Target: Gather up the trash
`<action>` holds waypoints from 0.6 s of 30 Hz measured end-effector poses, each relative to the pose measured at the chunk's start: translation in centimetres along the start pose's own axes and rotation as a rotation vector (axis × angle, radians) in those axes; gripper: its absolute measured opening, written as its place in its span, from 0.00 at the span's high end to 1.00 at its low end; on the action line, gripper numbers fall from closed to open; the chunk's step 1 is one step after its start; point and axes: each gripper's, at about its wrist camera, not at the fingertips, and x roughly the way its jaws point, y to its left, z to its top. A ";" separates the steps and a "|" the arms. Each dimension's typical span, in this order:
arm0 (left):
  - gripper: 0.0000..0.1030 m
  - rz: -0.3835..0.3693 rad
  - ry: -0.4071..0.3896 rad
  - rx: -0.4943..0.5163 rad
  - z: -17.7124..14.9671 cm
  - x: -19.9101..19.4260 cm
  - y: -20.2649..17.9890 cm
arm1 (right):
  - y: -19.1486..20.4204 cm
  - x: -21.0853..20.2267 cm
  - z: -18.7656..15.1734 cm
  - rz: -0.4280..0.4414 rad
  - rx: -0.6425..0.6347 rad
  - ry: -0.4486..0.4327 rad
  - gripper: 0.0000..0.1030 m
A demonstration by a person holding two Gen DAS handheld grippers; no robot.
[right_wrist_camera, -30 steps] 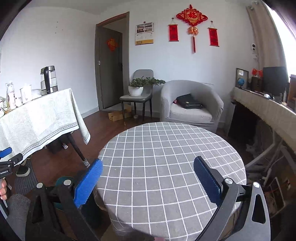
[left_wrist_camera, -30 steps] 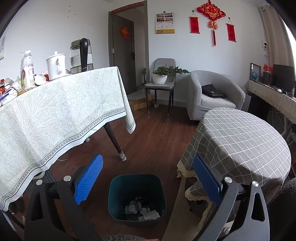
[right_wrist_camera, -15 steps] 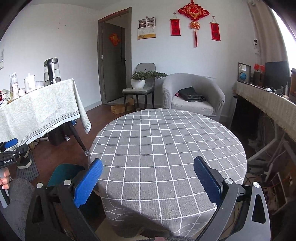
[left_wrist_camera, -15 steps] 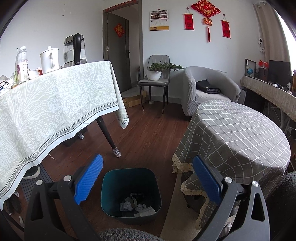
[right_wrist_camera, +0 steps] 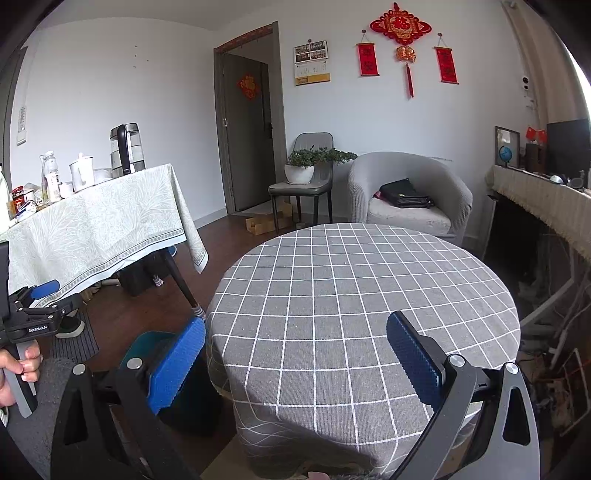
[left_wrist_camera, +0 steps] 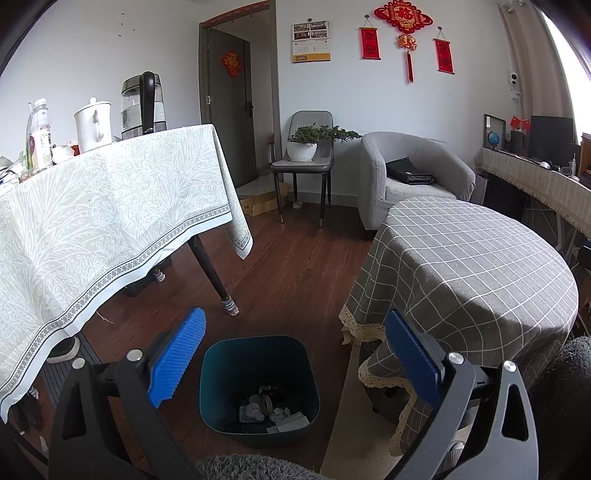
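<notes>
**Room clutter, non-task**

Round table with grey checked cloth (right_wrist_camera: 362, 295) centre-right of frame. Rectangular table with pale leaf-print cloth (left_wrist_camera: 92, 221) at left, carrying glass electric kettle (left_wrist_camera: 143, 101), white jug (left_wrist_camera: 93, 125), and plastic bottle (left_wrist_camera: 38, 133). Grey armchair (right_wrist_camera: 410, 192) at back with black bag (right_wrist_camera: 404, 194) on seat. Potted plant (left_wrist_camera: 306, 142) on grey chair (left_wrist_camera: 306, 162). Red knot hanging (right_wrist_camera: 400, 27) on wall.

The right tool (right_wrist_camera: 295, 363) hides most of the teal bin (right_wrist_camera: 142, 341) (only one corner shows).

txt: "GenRobot.AI" | on: left tool (right_wrist_camera: 38, 295) body, rt-wrist view; red wall knot (right_wrist_camera: 400, 24): "福"
</notes>
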 end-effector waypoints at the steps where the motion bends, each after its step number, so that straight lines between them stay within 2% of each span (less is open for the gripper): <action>1: 0.03 0.000 0.000 -0.001 0.0 0.0 0.0 | -0.1 0.0 0.0 0.001 0.004 -0.002 0.03; 18: 0.03 -0.002 0.005 -0.007 -0.1 0.3 0.2 | -0.5 0.0 -0.2 0.005 0.012 -0.003 0.03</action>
